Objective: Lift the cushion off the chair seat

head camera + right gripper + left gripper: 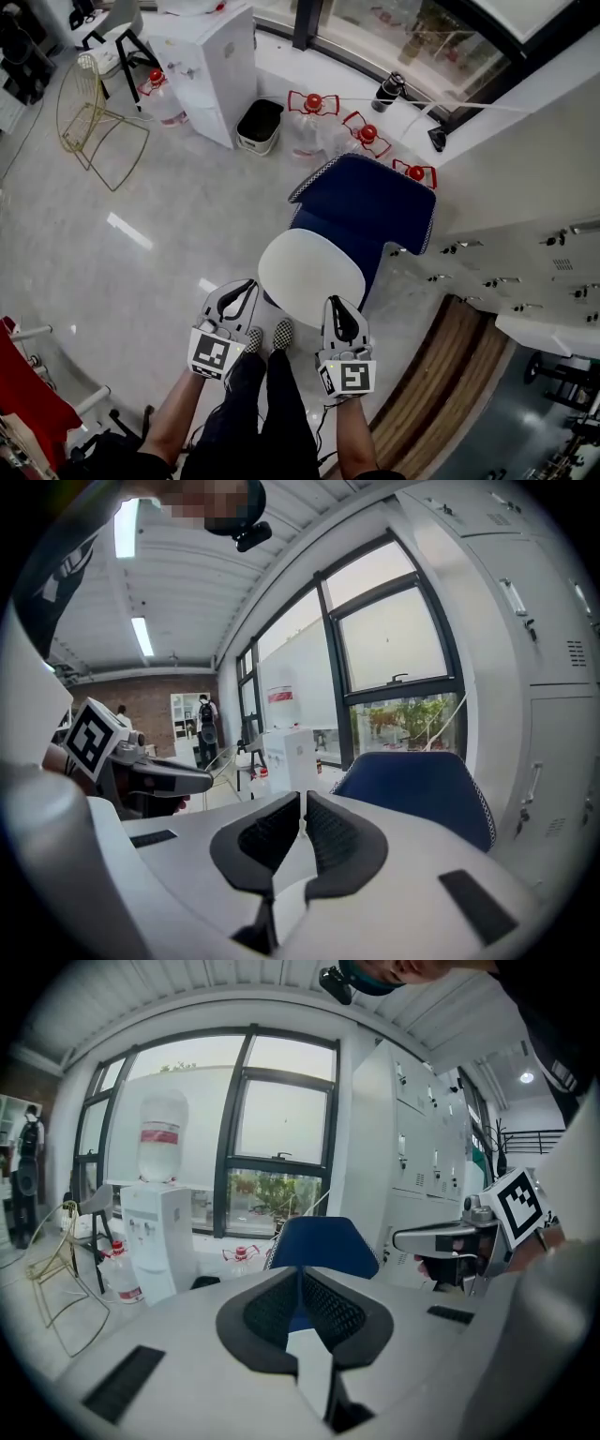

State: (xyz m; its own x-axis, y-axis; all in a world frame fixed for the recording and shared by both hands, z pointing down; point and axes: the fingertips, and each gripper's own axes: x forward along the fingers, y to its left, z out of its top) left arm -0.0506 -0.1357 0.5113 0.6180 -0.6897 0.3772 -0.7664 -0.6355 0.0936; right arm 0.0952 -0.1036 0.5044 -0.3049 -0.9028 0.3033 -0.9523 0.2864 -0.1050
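The round white pad cushion [309,267] lies flat on the seat of the blue shell-backed chair [375,197], just ahead of the left gripper [247,285] and right gripper [335,303] — both pinched closed, holding nothing. The cushion looks light, soft and floppy — probably best pinched at its near rim, one gripper on each side.

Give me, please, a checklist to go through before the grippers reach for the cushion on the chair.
1. Cushion in place: ok, the white cushion lies on the seat of the blue chair.
2. Left gripper fingers open for a grasp: not ok, shut and empty.
3. Right gripper fingers open: not ok, shut and empty.
4. Way to the cushion free: ok, nothing stands between the grippers and its near edge.
5. Top of the cushion free: ok, nothing lies on it.
6. Cushion loose from the seat: cannot tell.
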